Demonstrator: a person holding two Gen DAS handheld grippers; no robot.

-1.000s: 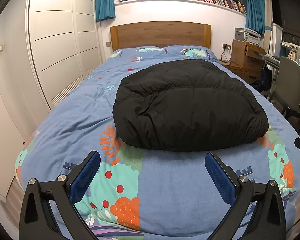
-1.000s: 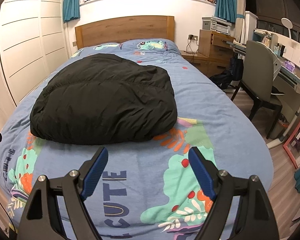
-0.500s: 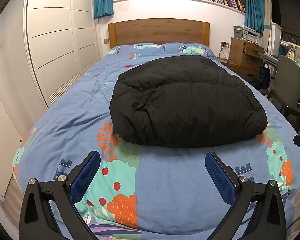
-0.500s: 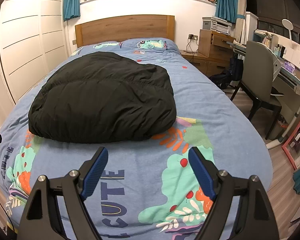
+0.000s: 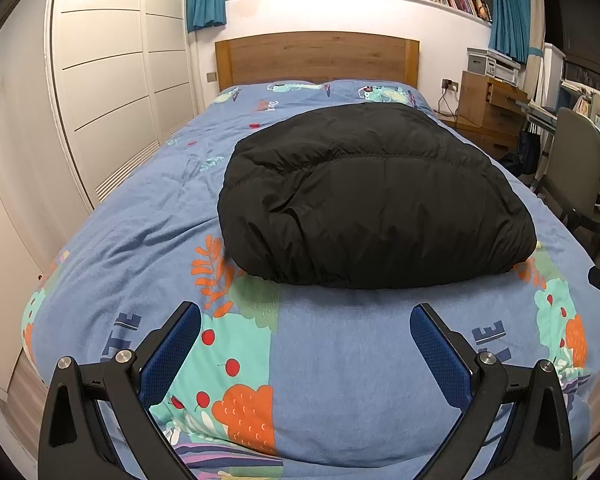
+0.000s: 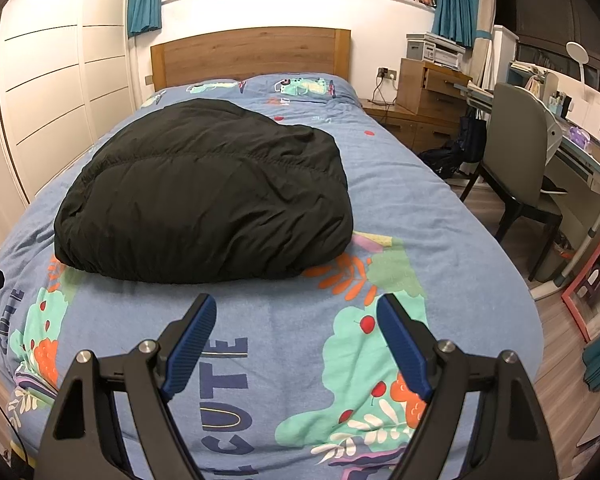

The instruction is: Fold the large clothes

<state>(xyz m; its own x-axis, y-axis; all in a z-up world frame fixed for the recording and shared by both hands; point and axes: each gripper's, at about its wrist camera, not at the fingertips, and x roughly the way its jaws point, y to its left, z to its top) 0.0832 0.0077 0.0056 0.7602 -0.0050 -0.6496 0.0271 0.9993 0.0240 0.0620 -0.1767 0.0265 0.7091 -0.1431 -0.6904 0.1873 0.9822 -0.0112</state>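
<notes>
A black puffy quilted jacket (image 5: 376, 200) lies folded in a compact bundle in the middle of the bed; it also shows in the right wrist view (image 6: 204, 200). My left gripper (image 5: 305, 320) is open and empty, held above the blue patterned duvet (image 5: 340, 360) near the foot of the bed, a little short of the jacket's near edge. My right gripper (image 6: 296, 312) is open and empty too, over the duvet (image 6: 300, 360) just short of the jacket's near right part.
A wooden headboard (image 5: 316, 58) stands at the far end. White wardrobe doors (image 5: 112, 92) line the left side. On the right stand a wooden nightstand (image 6: 428, 92), a grey chair (image 6: 520, 168) and a desk (image 6: 580, 152), with wooden floor beside the bed.
Both grippers have drawn back and slightly up from the jacket, staying open. The jacket has not moved.
</notes>
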